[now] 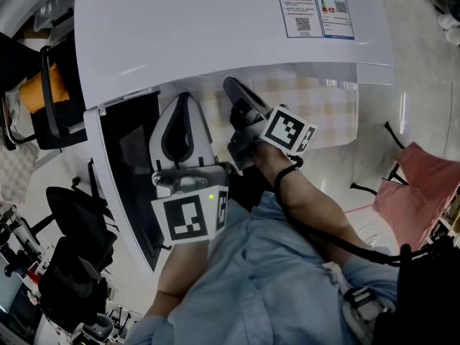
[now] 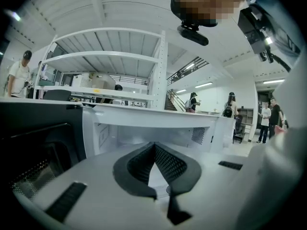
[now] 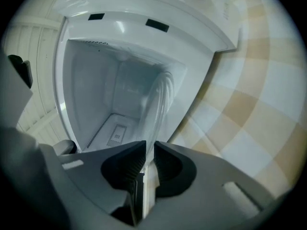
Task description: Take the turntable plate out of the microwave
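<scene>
Light fell evenly from overhead, bright on the microwave, whose white top carried soft glare streaks near its front edge, while the lower left corner of the head view sank into shadow. Both gripper views bowed hard toward black, rounded corners. Ceiling lights glowed in the left one; in the right, the plate looked smeared and washed out.

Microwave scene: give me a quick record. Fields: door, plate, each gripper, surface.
microwave: white, seen from above
door: open, swung to the left
turntable plate: clear glass, reaches into the cavity, not yet out
right gripper: at the cavity mouth, jaws closed on the plate's rim
left gripper: in front of the opening, jaws together, nothing between them
tabletop: beige and white checks
</scene>
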`<action>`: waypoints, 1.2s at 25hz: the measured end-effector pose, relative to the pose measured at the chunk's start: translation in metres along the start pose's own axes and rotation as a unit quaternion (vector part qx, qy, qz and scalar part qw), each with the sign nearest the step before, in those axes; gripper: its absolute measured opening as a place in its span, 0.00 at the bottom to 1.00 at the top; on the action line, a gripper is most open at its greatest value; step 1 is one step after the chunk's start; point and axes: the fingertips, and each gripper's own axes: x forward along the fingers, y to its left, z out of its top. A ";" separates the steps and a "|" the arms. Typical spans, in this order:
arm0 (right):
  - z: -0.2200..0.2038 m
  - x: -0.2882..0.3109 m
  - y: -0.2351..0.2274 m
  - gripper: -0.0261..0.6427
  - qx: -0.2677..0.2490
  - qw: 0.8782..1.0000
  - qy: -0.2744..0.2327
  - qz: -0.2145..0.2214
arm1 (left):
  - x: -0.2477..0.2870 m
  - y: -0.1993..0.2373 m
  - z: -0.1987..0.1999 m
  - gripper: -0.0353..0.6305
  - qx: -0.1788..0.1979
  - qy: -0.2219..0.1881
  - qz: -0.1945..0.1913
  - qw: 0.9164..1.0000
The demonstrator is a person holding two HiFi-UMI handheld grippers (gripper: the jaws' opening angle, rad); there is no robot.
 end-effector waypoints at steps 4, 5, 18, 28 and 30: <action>-0.008 -0.014 -0.005 0.12 0.005 1.000 0.000 -0.006 | -0.008 -0.005 -0.001 0.06 0.001 0.000 -0.003 1.000; -0.010 -0.017 -0.006 0.12 0.007 1.000 0.000 -0.008 | -0.009 -0.006 -0.001 0.06 0.001 0.000 -0.004 1.000; -0.007 -0.008 -0.003 0.23 0.018 0.999 0.001 0.027 | -0.003 -0.009 -0.001 0.06 0.000 0.005 -0.005 1.000; 0.008 0.015 -0.009 0.23 0.017 1.000 0.006 0.017 | 0.016 0.010 0.000 0.06 -0.009 0.006 0.016 1.000; 0.009 0.016 -0.005 0.22 0.009 1.000 0.005 0.025 | 0.017 0.011 0.000 0.06 -0.010 0.007 0.017 1.000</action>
